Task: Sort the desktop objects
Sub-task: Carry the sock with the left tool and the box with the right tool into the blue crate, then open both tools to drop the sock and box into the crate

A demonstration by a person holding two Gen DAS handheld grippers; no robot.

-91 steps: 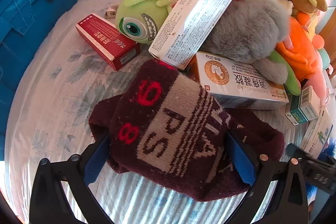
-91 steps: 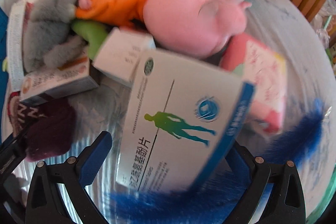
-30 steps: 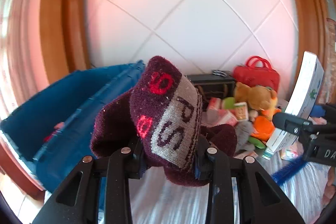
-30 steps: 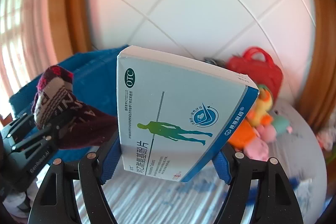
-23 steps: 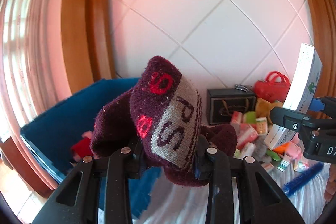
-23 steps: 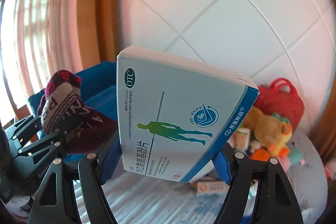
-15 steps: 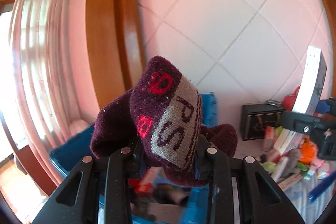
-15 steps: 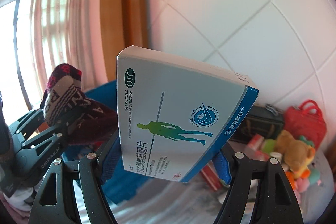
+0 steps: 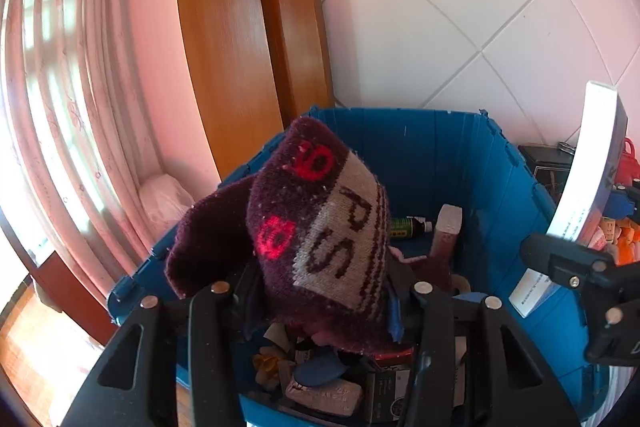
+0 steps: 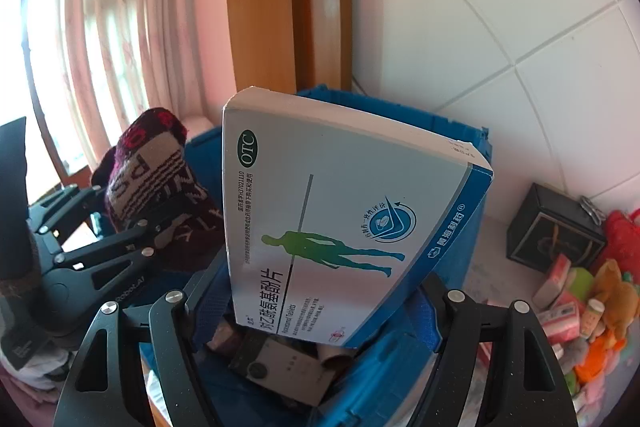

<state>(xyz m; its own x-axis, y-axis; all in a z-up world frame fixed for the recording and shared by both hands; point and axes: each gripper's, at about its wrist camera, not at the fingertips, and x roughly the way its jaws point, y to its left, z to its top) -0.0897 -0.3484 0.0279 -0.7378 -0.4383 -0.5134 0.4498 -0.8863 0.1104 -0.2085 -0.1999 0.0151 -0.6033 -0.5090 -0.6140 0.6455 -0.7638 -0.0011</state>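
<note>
Two loads hang over the blue crate (image 9: 432, 155) at once. A second ago we still saw the cluttered table beyond our fingers; now both views look down into the crate, onto boxes and a small bottle (image 9: 410, 227) already lying there. Our left gripper (image 9: 320, 301) carries the maroon knitted sock (image 9: 320, 227), and its jaws have just been opening: the gap between them is wider than a moment ago, while the sock still sits between them, draped over the fingers, so we cannot tell whether the pads still press it. We judge this the start of the drop. Our right gripper (image 10: 316, 297) stands fairly wide, clamped on the white-and-blue medicine box (image 10: 340, 219), which tilts above the crate's near corner. We judge both items close to sorted; the toys (image 10: 592, 311) and small cartons on the table remain.
</note>
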